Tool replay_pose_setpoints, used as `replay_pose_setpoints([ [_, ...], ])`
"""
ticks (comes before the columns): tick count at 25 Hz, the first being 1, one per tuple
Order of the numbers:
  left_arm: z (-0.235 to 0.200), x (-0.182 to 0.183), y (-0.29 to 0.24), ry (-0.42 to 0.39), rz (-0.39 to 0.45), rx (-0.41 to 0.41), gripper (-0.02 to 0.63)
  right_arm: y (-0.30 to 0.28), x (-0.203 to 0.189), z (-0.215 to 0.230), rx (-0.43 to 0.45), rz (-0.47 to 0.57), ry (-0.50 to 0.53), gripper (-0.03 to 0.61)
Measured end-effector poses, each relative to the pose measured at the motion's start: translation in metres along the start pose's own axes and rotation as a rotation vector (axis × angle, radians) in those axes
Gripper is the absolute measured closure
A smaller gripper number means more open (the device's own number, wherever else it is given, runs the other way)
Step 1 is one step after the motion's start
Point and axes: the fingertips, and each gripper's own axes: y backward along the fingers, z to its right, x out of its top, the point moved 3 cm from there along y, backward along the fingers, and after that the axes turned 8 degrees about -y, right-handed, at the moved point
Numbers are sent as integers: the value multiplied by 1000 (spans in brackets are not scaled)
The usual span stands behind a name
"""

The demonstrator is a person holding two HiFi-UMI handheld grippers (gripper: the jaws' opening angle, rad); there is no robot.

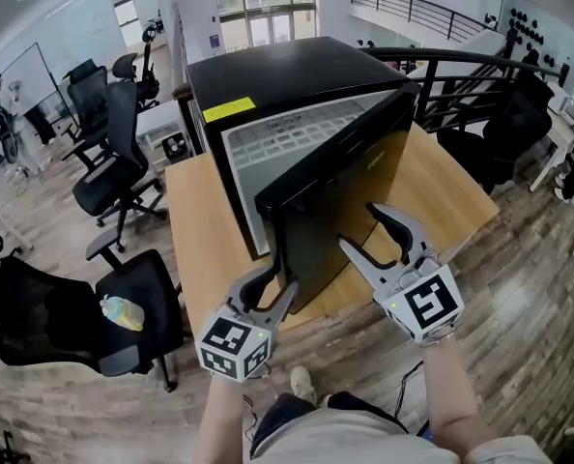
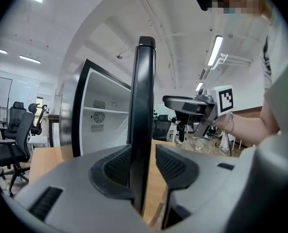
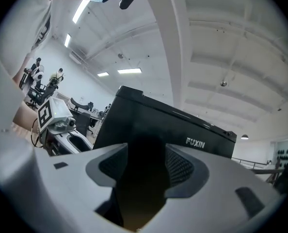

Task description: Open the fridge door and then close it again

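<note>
Black mini fridge (image 1: 268, 75) stands on the wooden bench (image 1: 442, 191). Its black fridge door (image 1: 335, 191) is partly open. The left gripper (image 1: 275, 283) has its jaws closed on the door's free edge, which sits upright between them. The right gripper (image 1: 364, 230) has jaws apart and empty, with the door's outer face just ahead of them.
</note>
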Motion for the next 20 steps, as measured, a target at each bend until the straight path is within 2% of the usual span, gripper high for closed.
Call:
replay_pose_setpoints([
  [12, 77, 4, 0, 13, 20, -16, 462, 71, -16, -23, 28, 17, -199, 336],
  [18, 108, 7, -2, -5, 21, -53, 463, 96, -17, -38, 34, 46, -262, 330],
  [20, 121, 9, -3, -16, 22, -77, 463, 105, -18, -40, 32, 61, -313, 325],
])
